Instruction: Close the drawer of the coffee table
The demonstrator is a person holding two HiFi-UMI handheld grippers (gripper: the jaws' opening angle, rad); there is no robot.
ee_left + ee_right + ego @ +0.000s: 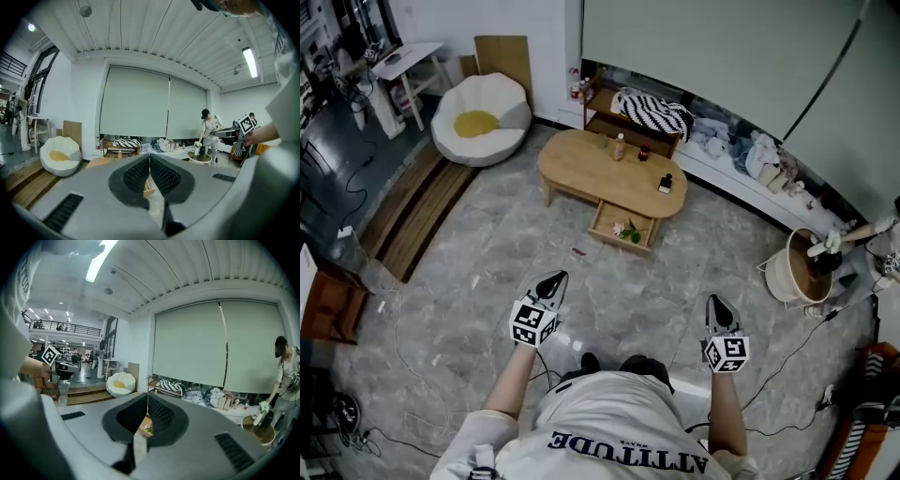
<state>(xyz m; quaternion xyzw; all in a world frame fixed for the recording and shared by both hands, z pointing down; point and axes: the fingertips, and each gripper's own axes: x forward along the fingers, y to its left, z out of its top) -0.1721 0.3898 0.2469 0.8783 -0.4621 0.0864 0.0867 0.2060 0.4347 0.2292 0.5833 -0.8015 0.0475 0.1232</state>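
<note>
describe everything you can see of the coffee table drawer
The drawer is a shallow, open-topped box of light wood, matching the oval table. It stands pulled well out from under the table's near long side, so it is open. Inside, toward its right end, lies a small sprig with green leaves and pale flowers. Nothing else appears to touch it.

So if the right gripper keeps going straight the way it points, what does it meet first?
Most likely the open drawer of the coffee table, seen just past its shut fingers in the right gripper view; depth is unclear.
</note>
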